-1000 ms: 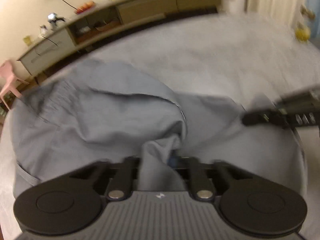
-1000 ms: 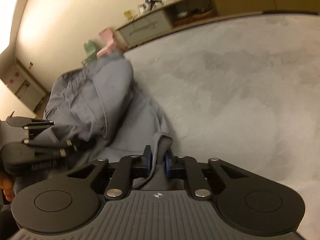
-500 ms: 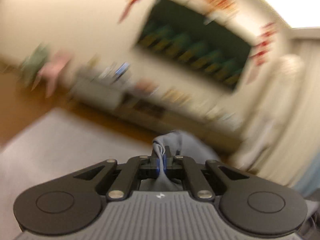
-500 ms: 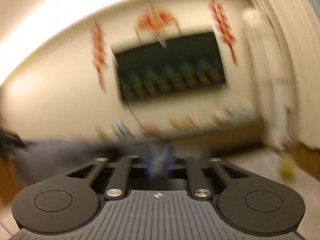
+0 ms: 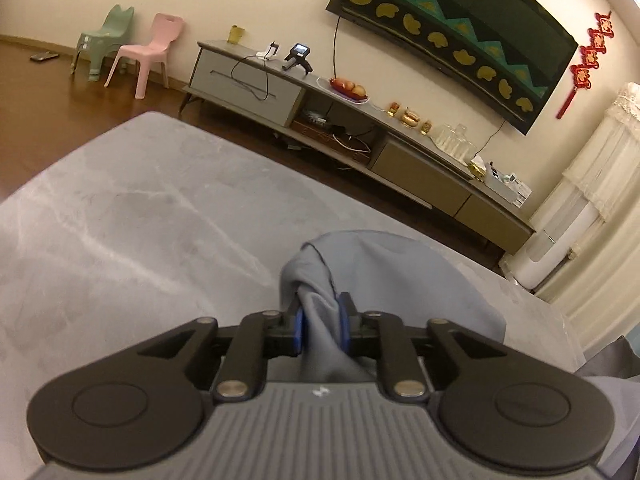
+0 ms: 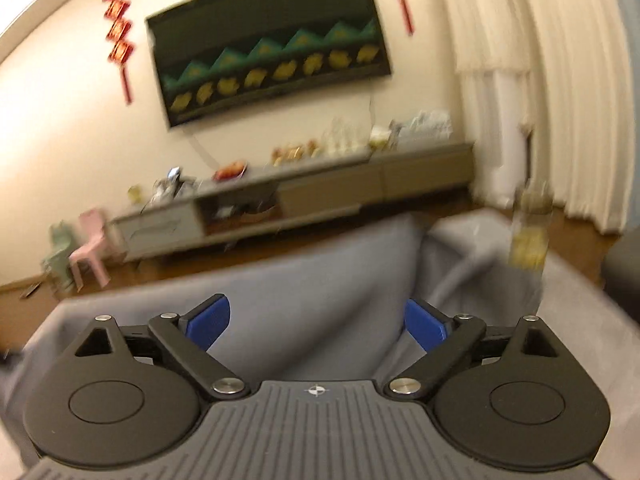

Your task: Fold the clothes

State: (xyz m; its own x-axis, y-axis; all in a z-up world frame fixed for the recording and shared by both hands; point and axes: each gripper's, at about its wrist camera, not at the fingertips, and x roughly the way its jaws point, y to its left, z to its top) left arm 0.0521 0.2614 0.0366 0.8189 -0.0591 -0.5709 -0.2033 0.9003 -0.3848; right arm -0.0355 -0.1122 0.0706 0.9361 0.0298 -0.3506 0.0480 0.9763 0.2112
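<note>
The grey garment (image 5: 404,276) lies bunched on a grey plush surface (image 5: 160,216). In the left wrist view a fold of it still runs between the blue pads of my left gripper (image 5: 321,322). Its jaws are opening, and the fold sits loosely in the widening gap. In the right wrist view the same garment (image 6: 304,280) spreads out below and ahead of my right gripper (image 6: 316,320). That gripper's jaws are opening too. Its blue pads (image 6: 210,320) stand far apart and hold nothing.
A long low TV cabinet (image 5: 360,128) with fruit and glassware runs along the far wall under a wall-mounted TV (image 5: 452,36). Two small plastic chairs (image 5: 148,52) stand at the left on the wooden floor. White curtains (image 6: 540,80) hang at the right.
Both grippers swung up from the cloth to face the TV wall, then tipped back down. The right gripper let go of the garment and stands wide. The left pads have parted around their fold.
</note>
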